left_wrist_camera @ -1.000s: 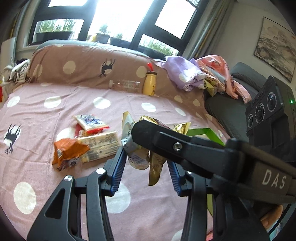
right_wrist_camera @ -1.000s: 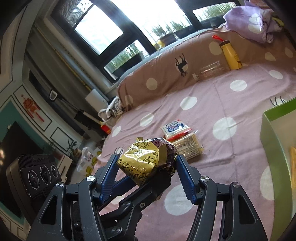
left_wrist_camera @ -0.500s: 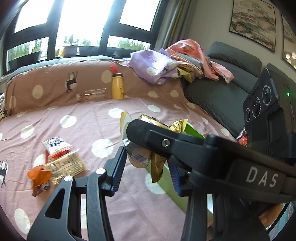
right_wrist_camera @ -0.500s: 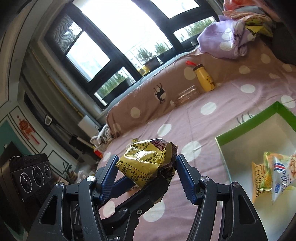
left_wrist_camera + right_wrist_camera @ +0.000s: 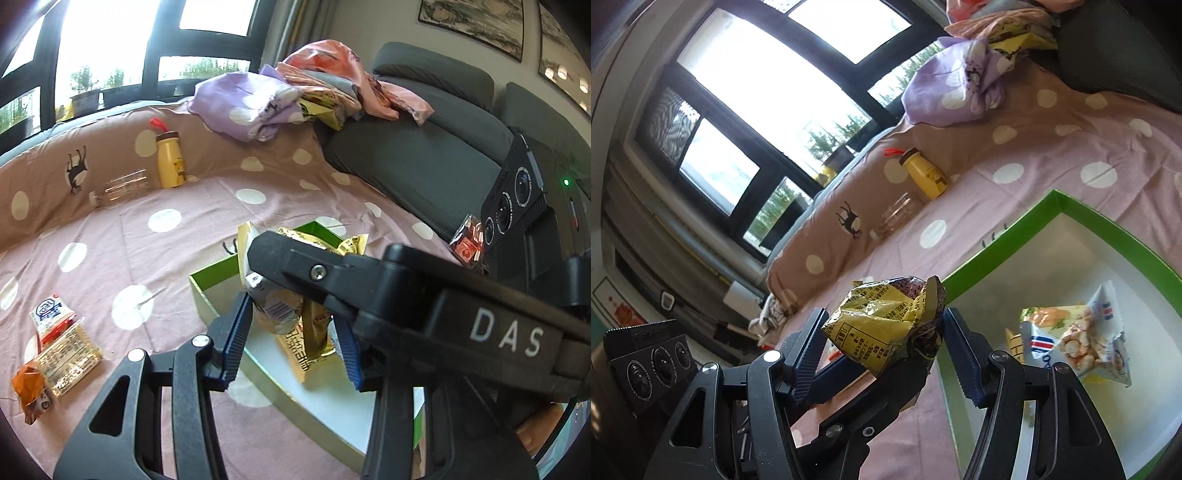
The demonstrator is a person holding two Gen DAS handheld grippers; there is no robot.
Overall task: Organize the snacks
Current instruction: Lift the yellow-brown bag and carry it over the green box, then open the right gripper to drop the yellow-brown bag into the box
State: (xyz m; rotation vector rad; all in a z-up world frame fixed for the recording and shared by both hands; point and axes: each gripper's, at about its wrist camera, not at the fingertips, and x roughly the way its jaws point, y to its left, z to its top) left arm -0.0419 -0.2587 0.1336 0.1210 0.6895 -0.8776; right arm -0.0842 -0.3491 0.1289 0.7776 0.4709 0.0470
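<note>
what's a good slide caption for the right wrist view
Right gripper shut on a crumpled yellow snack bag, held at the rim of the green box with snack packets inside.

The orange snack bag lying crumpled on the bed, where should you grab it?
Probably pinch the orange snack bag across its raised, crumpled top, coming straight down from above. It lies low on the bedcover, and a clear wrapped pack seems to touch one side, so a sideways approach looks crowded.

Right tool [image 5: 882,350] clamping crumpled yellow snack bag [image 5: 886,325], beside green-rimmed box [image 5: 997,243]
</note>
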